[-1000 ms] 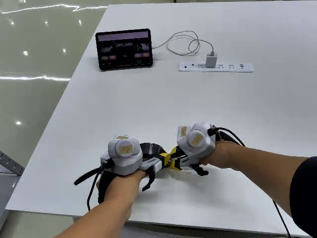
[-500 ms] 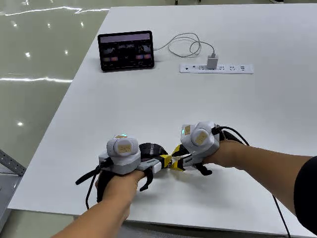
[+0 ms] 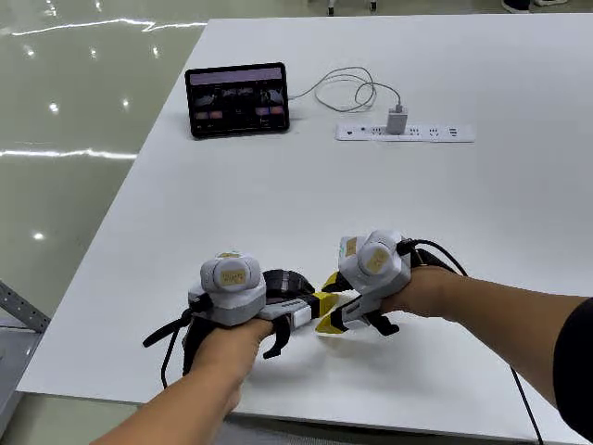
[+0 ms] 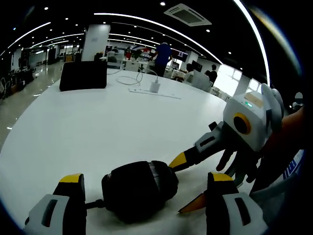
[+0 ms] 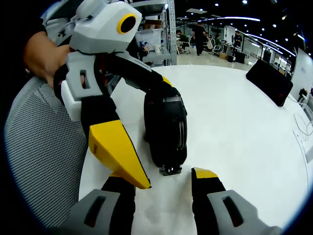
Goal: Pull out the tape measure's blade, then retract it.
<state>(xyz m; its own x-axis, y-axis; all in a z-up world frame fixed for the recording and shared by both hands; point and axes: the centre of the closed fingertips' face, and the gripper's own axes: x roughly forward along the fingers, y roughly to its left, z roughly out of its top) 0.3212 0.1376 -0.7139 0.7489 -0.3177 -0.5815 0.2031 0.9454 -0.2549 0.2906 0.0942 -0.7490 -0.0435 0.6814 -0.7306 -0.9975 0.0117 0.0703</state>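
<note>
2 handheld claws meet at a black tape measure (image 4: 139,191) lying on the white surface (image 4: 98,122). The left claw (image 4: 145,178) is spread, the case sitting between its 2 yellow-tipped jaws, neither clearly pressing it. The right claw (image 5: 164,178), also spread, faces the case's end; the small metal blade hook (image 5: 170,170) lies just ahead, between its tips, unpinched.

Plastic tape measure (image 5: 165,122), smooth matt table (image 3: 278,185)
</note>
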